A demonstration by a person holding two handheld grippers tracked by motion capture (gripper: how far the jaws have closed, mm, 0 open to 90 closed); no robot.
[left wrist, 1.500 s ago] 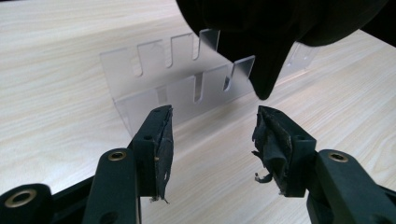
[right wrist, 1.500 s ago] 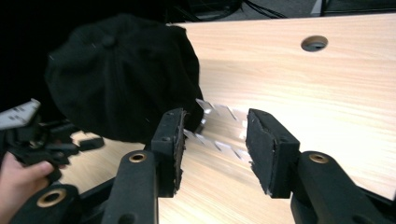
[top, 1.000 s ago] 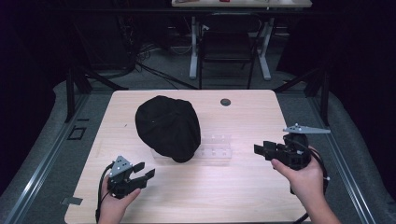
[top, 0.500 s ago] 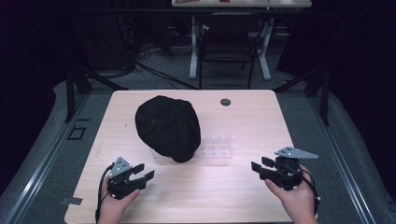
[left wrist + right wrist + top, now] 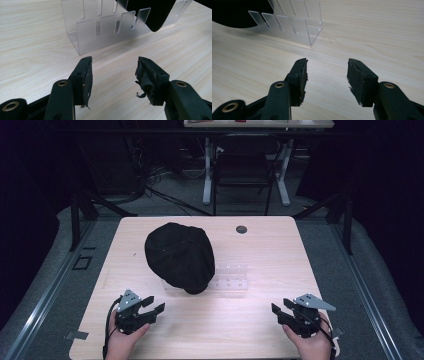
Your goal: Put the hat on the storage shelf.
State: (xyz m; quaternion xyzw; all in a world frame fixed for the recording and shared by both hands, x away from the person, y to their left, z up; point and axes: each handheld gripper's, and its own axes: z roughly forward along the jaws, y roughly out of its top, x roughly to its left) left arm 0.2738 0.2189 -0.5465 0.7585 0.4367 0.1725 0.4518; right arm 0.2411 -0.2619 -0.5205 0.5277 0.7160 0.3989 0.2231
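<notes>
Both grippers, left gripper (image 5: 152, 306) & right gripper (image 5: 281, 312), sat low near the table's (image 5: 260, 245) front w/ jaws wide open & empty (right ones just opened), so the black cap (image 5: 180, 256) on the clear rack (image 5: 231, 281), probably resting there, looked done w/, next move maybe just pull back.

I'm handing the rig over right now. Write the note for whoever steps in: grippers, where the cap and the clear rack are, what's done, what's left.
Left gripper: open, empty, low over the table's near left part.
Right gripper: open, empty, near right part; its jaws have just been opening, nothing between them.
Black cap: draped over the left end of the clear slotted rack at mid-table; the rack's right end is bare.
Done: the cap rests on the rack and neither gripper touches it.
Left: probably nothing but a check that the cap sits steady; if it must come off, both grippers are free to reach in.
</notes>
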